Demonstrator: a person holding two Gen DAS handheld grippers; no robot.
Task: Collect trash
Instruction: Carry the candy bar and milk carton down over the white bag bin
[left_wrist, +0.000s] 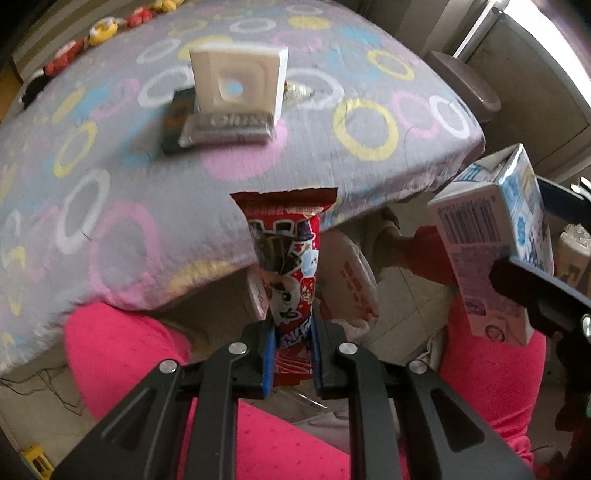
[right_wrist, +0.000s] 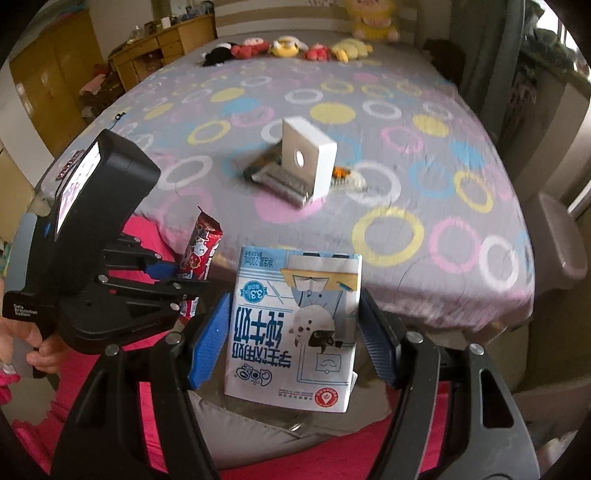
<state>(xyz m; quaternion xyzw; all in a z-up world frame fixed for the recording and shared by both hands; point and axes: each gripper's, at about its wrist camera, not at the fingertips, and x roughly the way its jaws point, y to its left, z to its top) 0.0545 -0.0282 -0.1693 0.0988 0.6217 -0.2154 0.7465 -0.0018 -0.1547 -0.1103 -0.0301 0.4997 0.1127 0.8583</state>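
Observation:
My left gripper (left_wrist: 293, 360) is shut on a red snack wrapper (left_wrist: 288, 258) and holds it upright off the bed's near edge; the wrapper also shows in the right wrist view (right_wrist: 201, 251). My right gripper (right_wrist: 291, 332) is shut on a blue and white milk carton (right_wrist: 295, 325), upside down, also off the bed's edge; the carton shows at the right of the left wrist view (left_wrist: 487, 240). On the bed lie a white box (right_wrist: 308, 158) standing upright, a silver wrapper (left_wrist: 225, 127), a dark wrapper (left_wrist: 177, 122) and a small orange wrapper (right_wrist: 341, 173).
The bed (right_wrist: 406, 155) has a grey sheet with coloured rings. Plush toys (right_wrist: 284, 46) line its far edge. A brown stool (right_wrist: 561, 236) stands at the right. Wooden cabinets (right_wrist: 55, 66) are at the far left. Pink-clothed legs (left_wrist: 122, 343) are below the grippers.

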